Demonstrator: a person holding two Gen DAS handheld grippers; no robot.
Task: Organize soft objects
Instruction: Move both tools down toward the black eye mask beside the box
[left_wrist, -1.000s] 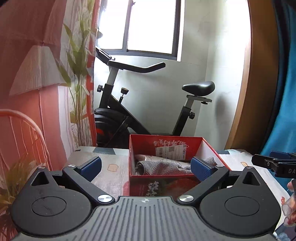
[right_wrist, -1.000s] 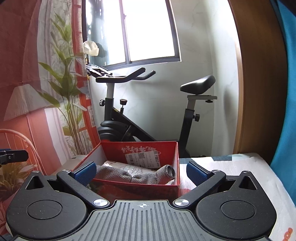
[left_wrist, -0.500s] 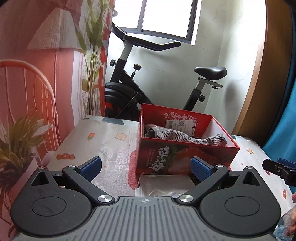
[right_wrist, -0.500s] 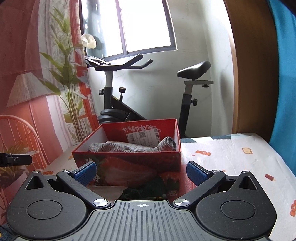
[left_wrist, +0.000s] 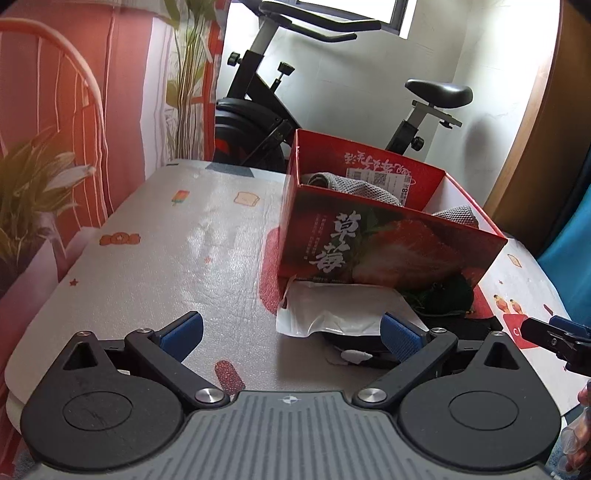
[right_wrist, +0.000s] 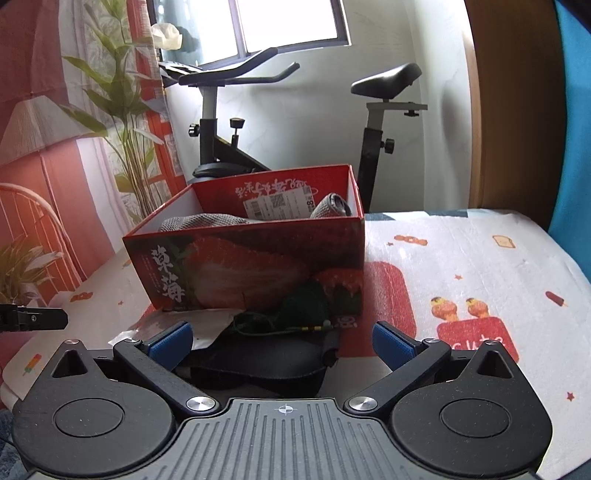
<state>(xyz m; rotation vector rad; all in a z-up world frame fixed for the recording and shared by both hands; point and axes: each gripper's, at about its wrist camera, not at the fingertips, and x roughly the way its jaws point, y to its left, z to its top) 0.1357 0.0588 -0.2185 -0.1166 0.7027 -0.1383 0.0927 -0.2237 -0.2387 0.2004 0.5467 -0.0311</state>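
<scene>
**Black pouch lying between the right jaws**

The right gripper (right_wrist: 280, 343), jaws spread wide and empty, is hovering nearest the flat black soft pouch (right_wrist: 266, 363), lying crosswise on the counter (right_wrist: 480, 258) before the red strawberry-printed cardboard box (right_wrist: 258, 266). The left gripper (left_wrist: 291, 338) is also gaping, empty, facing the white plastic bag (left_wrist: 340, 310).

patterned table (left_wrist: 207, 236), red box (left_wrist: 384, 243), white bag (left_wrist: 340, 310)

Bike (right_wrist: 236, 122): standing behind the table, under the window (right_wrist: 291, 22).
Plant (right_wrist: 122, 110): leaning by the red curtain (left_wrist: 122, 92).
Chair (left_wrist: 74, 92): sitting left of the table (left_wrist: 184, 240).
</scene>
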